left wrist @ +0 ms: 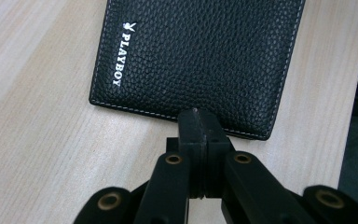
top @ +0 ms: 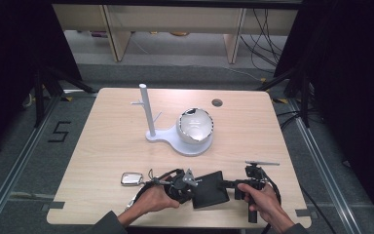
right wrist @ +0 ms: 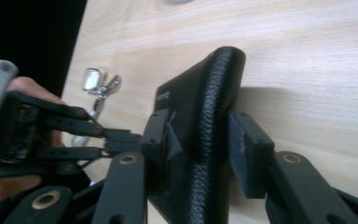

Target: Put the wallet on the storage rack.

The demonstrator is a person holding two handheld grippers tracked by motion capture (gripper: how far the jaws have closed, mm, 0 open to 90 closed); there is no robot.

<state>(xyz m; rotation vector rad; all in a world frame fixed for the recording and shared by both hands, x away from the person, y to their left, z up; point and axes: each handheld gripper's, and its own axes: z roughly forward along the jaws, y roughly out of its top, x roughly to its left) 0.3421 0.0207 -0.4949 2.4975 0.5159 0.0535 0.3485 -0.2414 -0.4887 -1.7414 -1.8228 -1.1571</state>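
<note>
A black grained-leather wallet point(top: 208, 189) with white stitching and a white logo lies near the table's front edge, between the two hands. My left gripper point(top: 196, 182) is shut, and in the left gripper view its closed tips point(left wrist: 199, 116) sit right at the wallet's point(left wrist: 196, 56) near edge. From the other side, my right gripper point(top: 225, 184) has its two pads against the wallet's rounded folded spine point(right wrist: 209, 116), one on each face. In the right gripper view the right gripper point(right wrist: 200, 140) grips that spine, with the left gripper point(right wrist: 121, 140) beyond it.
A white stand point(top: 187, 145) with an upright post point(top: 147, 109) holds a shiny round bowl-shaped object point(top: 195, 126) at the table's middle. A metal key fob point(top: 132, 178) lies left of the left hand. There is a cable hole point(top: 217, 103) near the far edge.
</note>
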